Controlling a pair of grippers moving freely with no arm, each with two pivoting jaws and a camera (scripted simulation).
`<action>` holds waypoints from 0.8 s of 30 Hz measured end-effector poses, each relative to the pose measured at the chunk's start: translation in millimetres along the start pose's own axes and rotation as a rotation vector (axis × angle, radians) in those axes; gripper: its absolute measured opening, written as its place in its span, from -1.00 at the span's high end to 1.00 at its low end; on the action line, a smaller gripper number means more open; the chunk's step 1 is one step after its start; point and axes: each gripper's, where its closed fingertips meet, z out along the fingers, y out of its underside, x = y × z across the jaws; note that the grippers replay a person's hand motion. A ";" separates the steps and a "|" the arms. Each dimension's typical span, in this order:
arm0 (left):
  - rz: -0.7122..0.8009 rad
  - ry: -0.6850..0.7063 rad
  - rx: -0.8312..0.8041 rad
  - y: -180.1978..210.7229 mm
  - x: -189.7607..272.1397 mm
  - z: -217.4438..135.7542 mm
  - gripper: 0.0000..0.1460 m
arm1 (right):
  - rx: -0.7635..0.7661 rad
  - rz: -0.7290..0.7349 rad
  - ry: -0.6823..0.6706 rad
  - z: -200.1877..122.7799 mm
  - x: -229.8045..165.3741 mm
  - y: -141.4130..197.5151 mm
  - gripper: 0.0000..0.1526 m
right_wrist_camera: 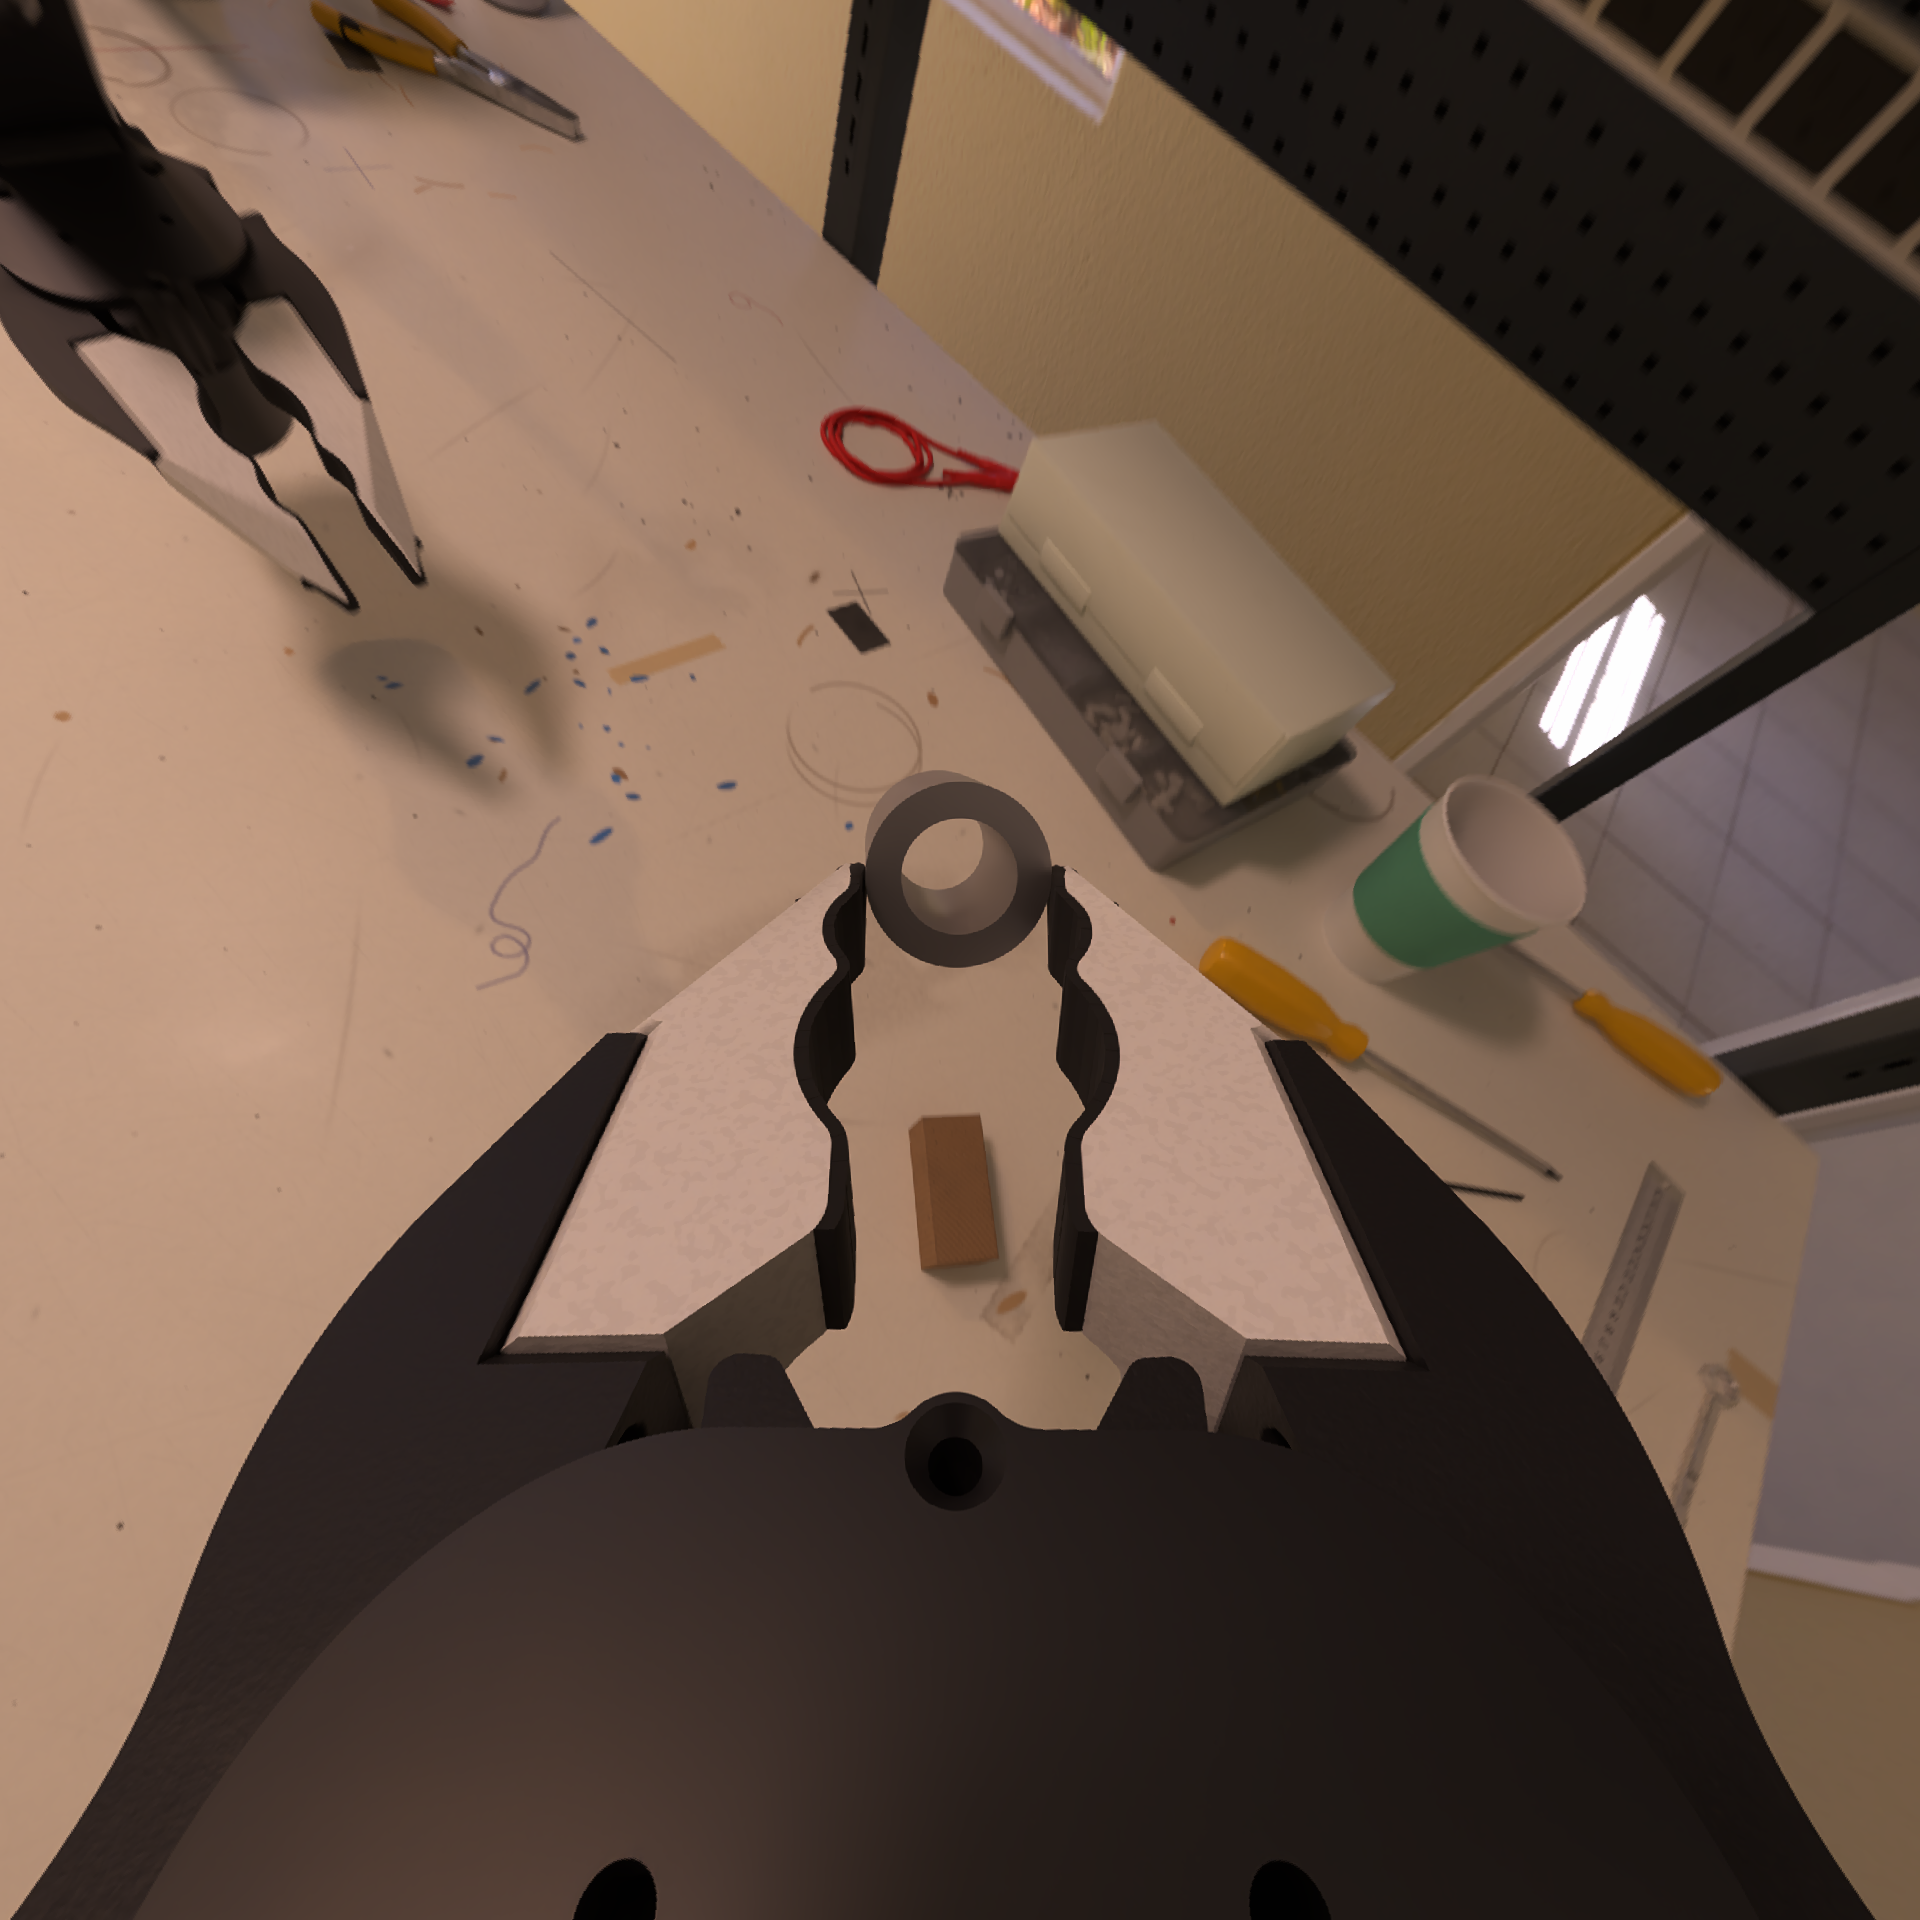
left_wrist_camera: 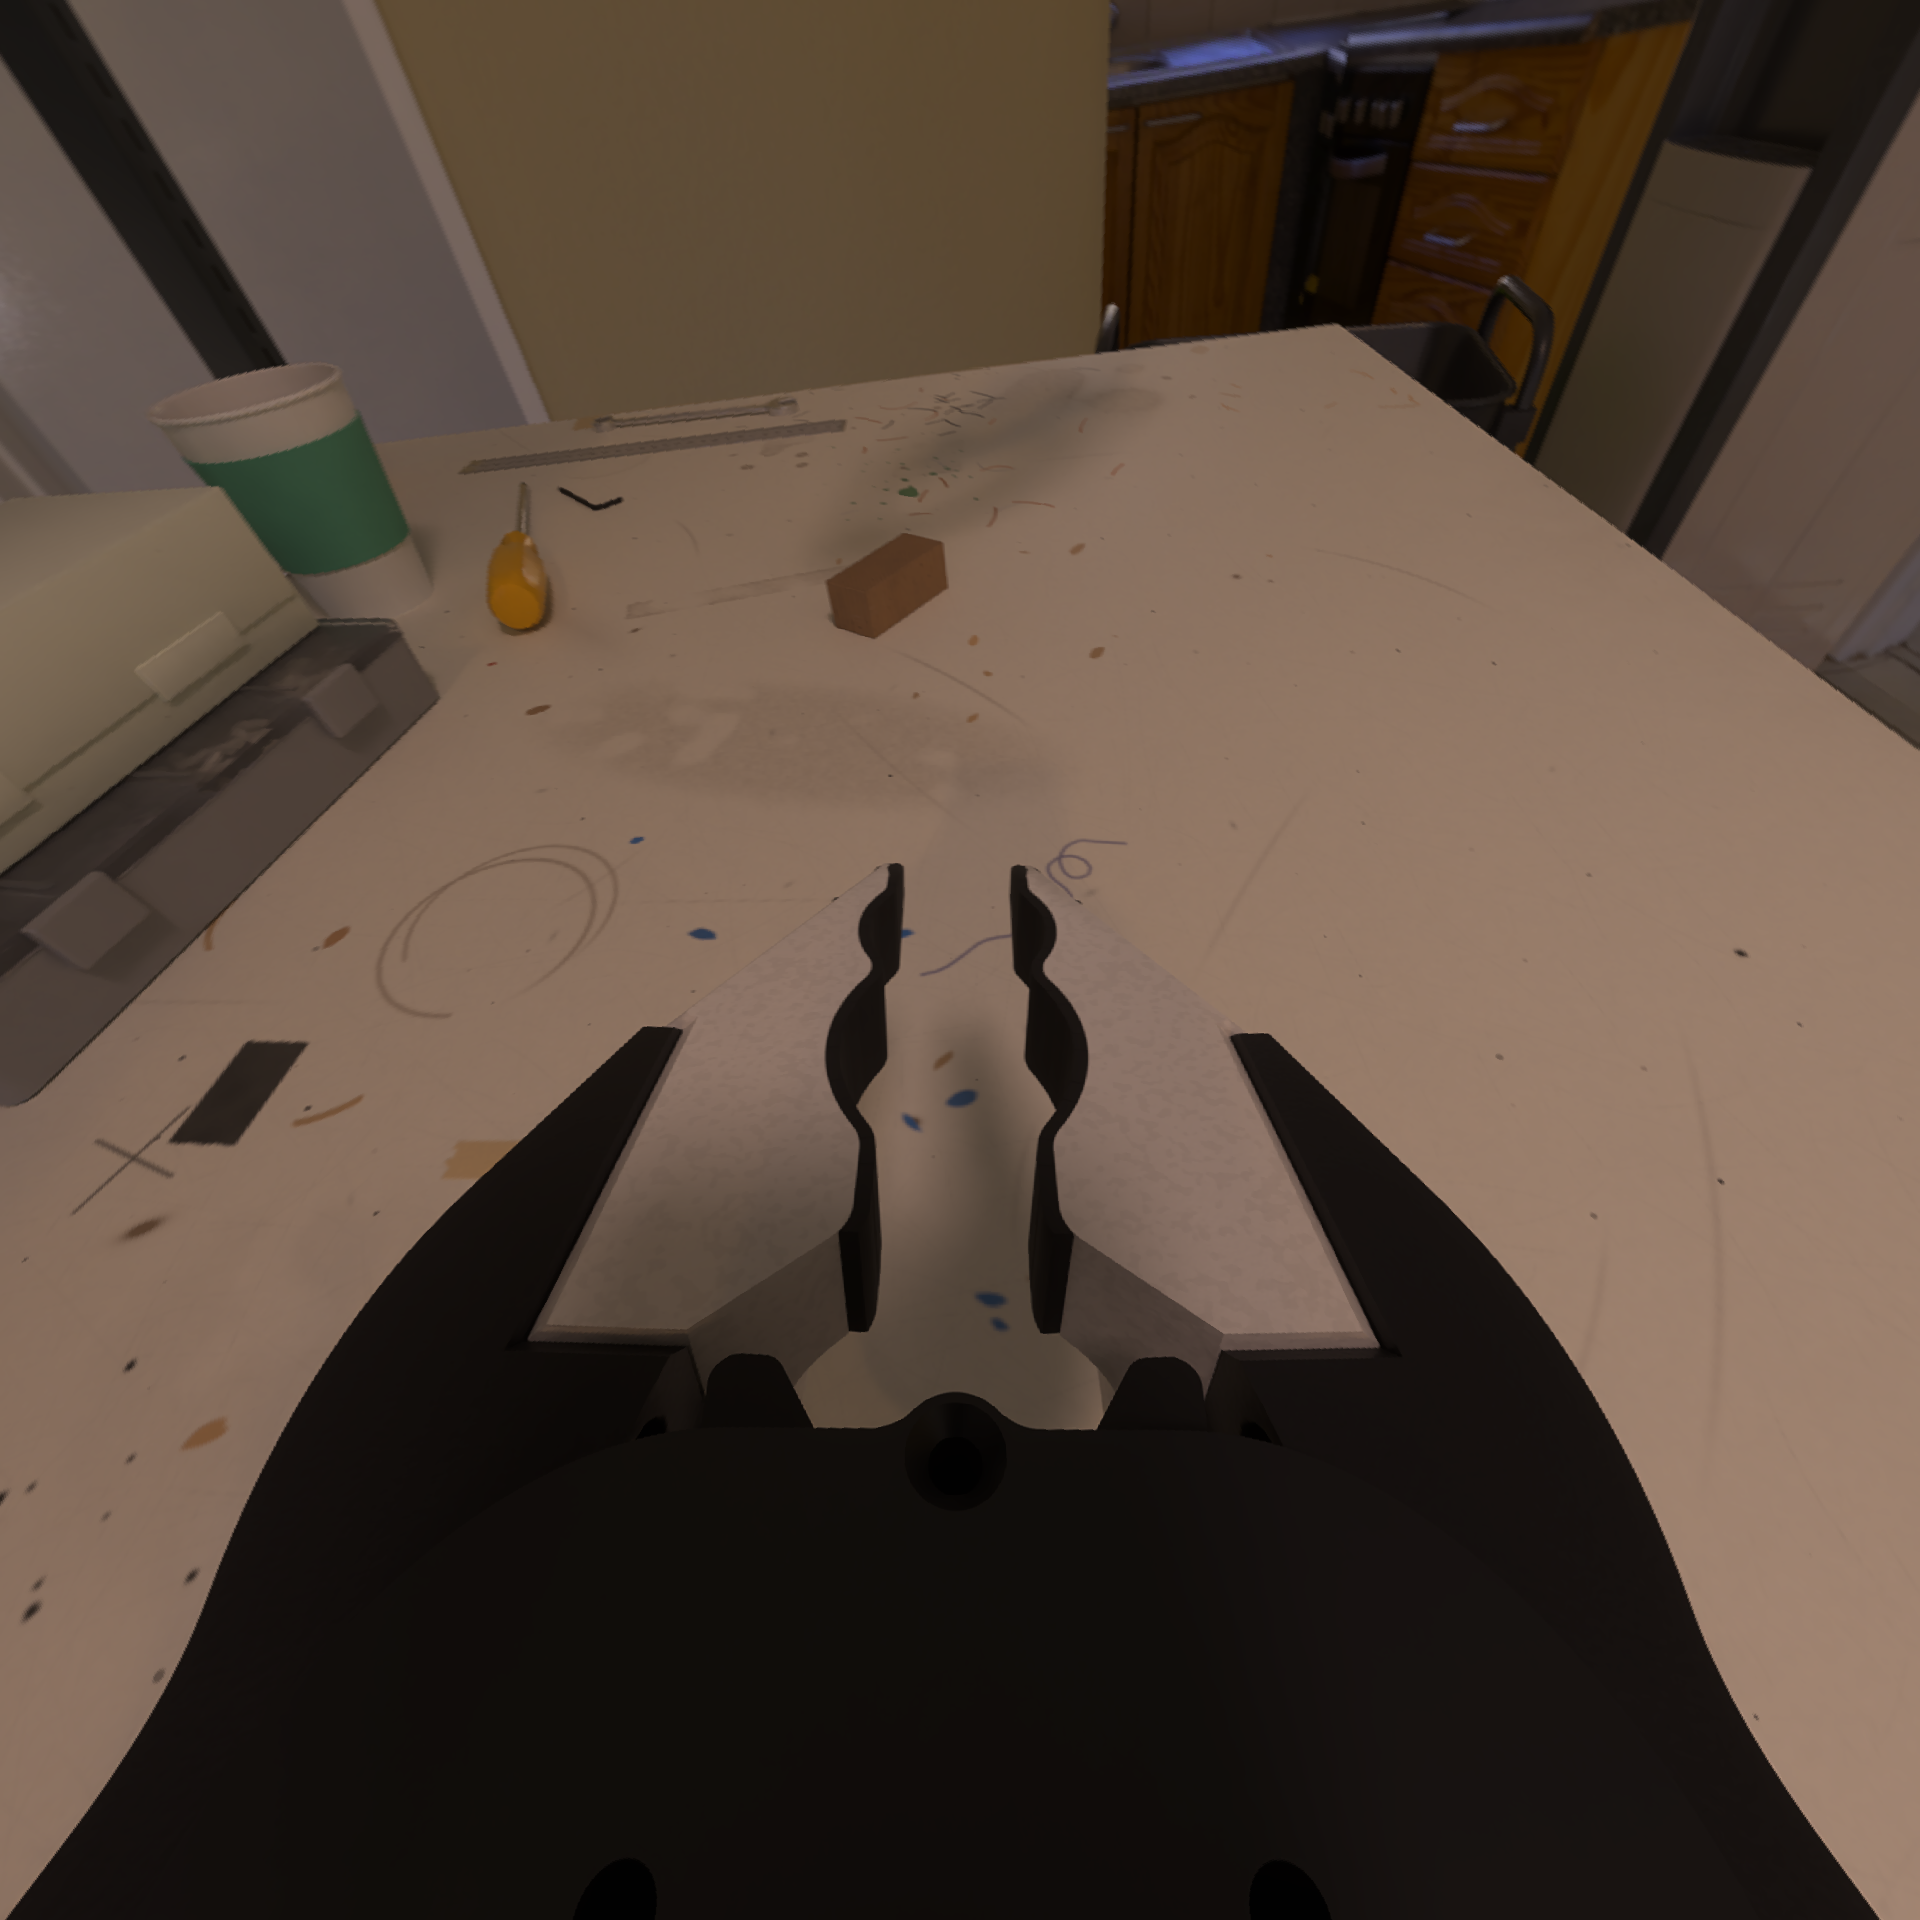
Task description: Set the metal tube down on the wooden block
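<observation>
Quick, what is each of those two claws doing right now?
Left gripper: open, holding nothing.
Right gripper: shut on the metal tube.

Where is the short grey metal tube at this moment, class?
In the right wrist view, the short grey metal tube is clamped between the right gripper's fingertips, above the table, with the small brown wooden block lying below between the fingers.

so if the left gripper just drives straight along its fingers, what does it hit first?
Likely bare tabletop: the left gripper, open and empty, tilts down at it. The wooden block sits farther on, slightly left of the line. Depth is unclear.
</observation>
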 end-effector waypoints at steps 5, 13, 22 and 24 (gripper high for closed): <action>-0.026 -0.074 0.028 -4.2 -13.1 -6.1 1.00 | -0.059 0.071 -0.052 16.5 17.5 50.0 0.54; -0.010 -0.106 0.005 1.4 -18.1 -5.2 1.00 | -0.109 0.145 -0.079 64.4 16.5 93.3 0.54; -0.002 -0.102 -0.013 4.4 -17.5 -4.6 1.00 | -0.115 0.182 -0.110 92.2 10.1 118.6 0.54; 0.001 -0.102 -0.019 5.4 -17.3 -4.1 1.00 | -0.121 0.172 -0.110 93.8 9.0 124.2 0.54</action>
